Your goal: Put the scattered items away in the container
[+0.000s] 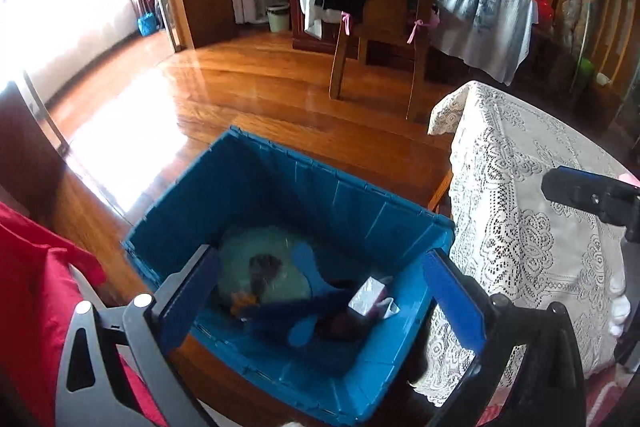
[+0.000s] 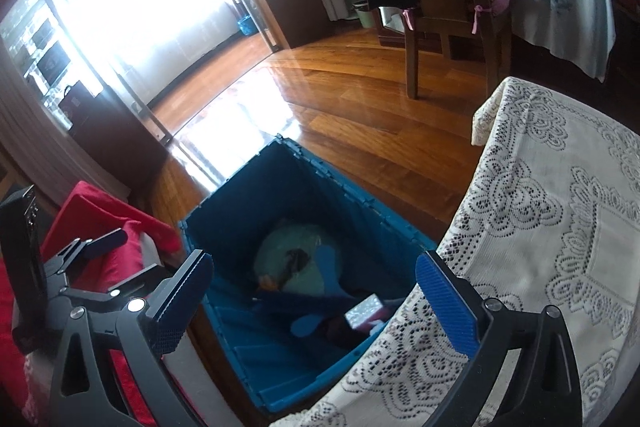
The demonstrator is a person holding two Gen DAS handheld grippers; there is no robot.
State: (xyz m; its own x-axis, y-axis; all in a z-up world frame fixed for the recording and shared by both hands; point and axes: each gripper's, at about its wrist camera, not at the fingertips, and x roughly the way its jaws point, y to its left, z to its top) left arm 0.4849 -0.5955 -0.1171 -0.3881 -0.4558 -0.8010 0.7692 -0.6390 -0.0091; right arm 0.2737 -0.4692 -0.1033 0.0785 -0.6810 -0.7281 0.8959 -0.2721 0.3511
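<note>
A blue plastic crate (image 1: 362, 205) (image 2: 248, 187) stands on the wooden floor. Inside lie a pale green plush toy (image 1: 256, 263) (image 2: 280, 247), a blue flat item with rounded ends (image 1: 308, 259) (image 2: 328, 263), a small silvery carton (image 1: 366, 297) (image 2: 362, 311) and something dark. My left gripper (image 1: 320, 291) hangs open and empty above the crate. My right gripper (image 2: 316, 291) is also open and empty above it. The left gripper shows at the left of the right wrist view (image 2: 100, 247); part of the right one shows at the right of the left wrist view (image 1: 580, 187).
A white lace-covered surface (image 1: 528, 219) (image 2: 540, 227) lies right of the crate. Red fabric (image 1: 36, 279) (image 2: 108, 223) lies on the left. A wooden chair (image 1: 384, 7) (image 2: 452, 7) with dark clothes stands behind, near a cloth-draped table (image 1: 484, 15).
</note>
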